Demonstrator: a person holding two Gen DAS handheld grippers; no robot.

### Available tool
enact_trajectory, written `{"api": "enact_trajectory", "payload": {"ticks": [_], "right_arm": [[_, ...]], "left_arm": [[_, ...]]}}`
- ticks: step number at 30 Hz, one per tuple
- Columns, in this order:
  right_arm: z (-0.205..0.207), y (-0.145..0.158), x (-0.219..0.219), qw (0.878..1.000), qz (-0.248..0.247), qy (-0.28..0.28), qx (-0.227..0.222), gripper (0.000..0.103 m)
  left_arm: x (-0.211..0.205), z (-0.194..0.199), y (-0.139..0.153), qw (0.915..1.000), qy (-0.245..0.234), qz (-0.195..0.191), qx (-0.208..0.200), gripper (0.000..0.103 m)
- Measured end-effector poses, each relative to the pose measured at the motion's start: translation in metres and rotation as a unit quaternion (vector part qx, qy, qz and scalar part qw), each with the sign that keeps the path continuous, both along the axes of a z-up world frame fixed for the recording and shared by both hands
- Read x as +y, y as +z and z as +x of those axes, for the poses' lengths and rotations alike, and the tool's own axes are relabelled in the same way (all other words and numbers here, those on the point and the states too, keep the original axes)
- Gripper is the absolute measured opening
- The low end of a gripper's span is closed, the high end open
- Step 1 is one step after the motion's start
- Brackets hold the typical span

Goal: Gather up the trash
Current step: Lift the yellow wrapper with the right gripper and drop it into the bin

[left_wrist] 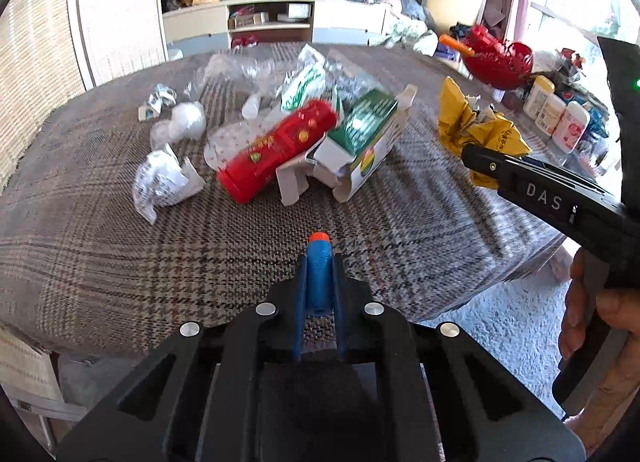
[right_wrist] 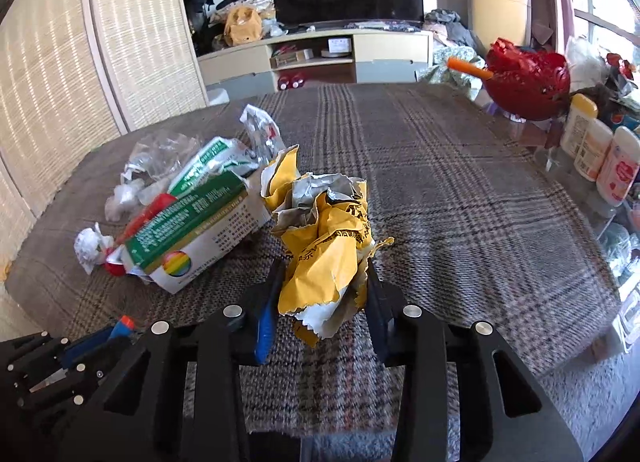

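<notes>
My left gripper (left_wrist: 319, 262) is shut on a blue foam dart with an orange tip (left_wrist: 318, 270), held above the plaid table's near edge. My right gripper (right_wrist: 323, 274) is shut on a crumpled yellow paper bag (right_wrist: 324, 238), which also shows at the right of the left wrist view (left_wrist: 476, 126). The trash pile lies on the table: a red tube (left_wrist: 276, 150), a green-and-white carton (left_wrist: 360, 138), crumpled white papers (left_wrist: 164, 182) and clear plastic wrappers (left_wrist: 240, 66). In the right wrist view the carton (right_wrist: 200, 230) lies left of the bag.
A red basket (right_wrist: 528, 80) with an orange dart stands at the table's far right. White bottles (right_wrist: 600, 150) line the right side. A TV stand (right_wrist: 316, 52) and a woven screen (right_wrist: 52, 82) are behind. The plaid tablecloth (right_wrist: 460, 202) covers the table.
</notes>
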State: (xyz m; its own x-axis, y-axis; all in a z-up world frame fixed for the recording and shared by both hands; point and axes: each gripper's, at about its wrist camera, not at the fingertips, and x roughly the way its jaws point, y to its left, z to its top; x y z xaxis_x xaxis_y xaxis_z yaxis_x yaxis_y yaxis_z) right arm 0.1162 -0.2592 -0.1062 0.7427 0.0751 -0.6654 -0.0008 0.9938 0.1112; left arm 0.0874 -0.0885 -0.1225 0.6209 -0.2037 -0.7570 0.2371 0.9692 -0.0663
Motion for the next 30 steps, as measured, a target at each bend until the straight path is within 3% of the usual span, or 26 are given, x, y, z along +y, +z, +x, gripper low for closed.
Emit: {"api": "enact_trajectory", "payload": {"ticks": [9,16,21,30], "right_arm": [[-0.059,0.042,0.008,0.999,0.0,0.0,-0.045,0.039],[-0.11,0.048,0.023,0.999,-0.004,0.023,-0.044,0.04],[-0.133,0.029,0.04,0.998,0.001,0.06,-0.008,0.04],[-0.144,-0.032,0.058,0.993,0.011,0.091,0.08,0.042]], "left_arm": [[0.009,-0.043,0.033,0.9987,-0.003,0.001,-0.05,0.011],[0.022,-0.083,0.036,0.9981,-0.001,0.004,-0.062,0.011],[0.033,-0.103,0.017,0.9991,0.0,0.007,-0.042,0.011],[0.038,-0.115,-0.035,0.9996,-0.003,-0.003,0.026,0.011]]}}
